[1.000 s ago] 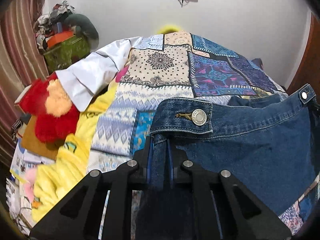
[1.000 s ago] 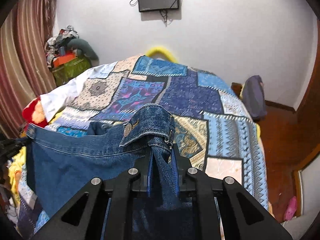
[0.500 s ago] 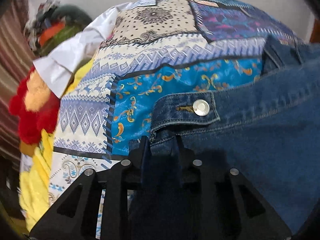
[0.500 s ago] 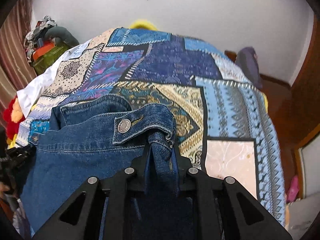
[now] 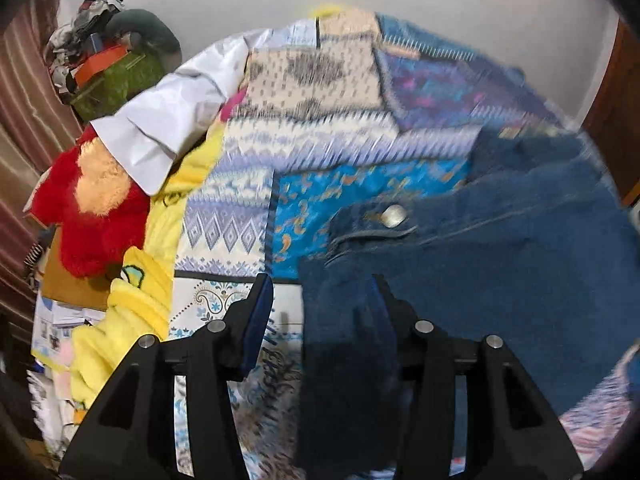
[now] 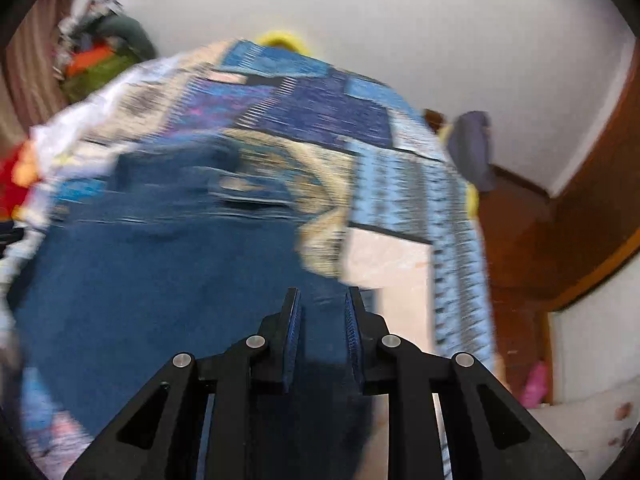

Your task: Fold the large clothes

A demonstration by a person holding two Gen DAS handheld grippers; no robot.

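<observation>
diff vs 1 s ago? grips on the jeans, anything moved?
The left gripper has just been opening: its pads no longer pinch the jeans, whose waistband has dropped onto the patchwork bedspread. The right gripper is still shut on denim. The red plush toy hasn't moved.

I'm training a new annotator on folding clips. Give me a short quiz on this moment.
1. True or false: the jeans lie on a bare floor.
2. Which claw stands open?
3. Fill in: the plush toy beside the white shirt is ___.
Key: 1 false, on the patchwork bedspread. 2 the left claw; its jaws have just been opening, denim loose between them; the right claw pinches denim. 3 red.
</observation>
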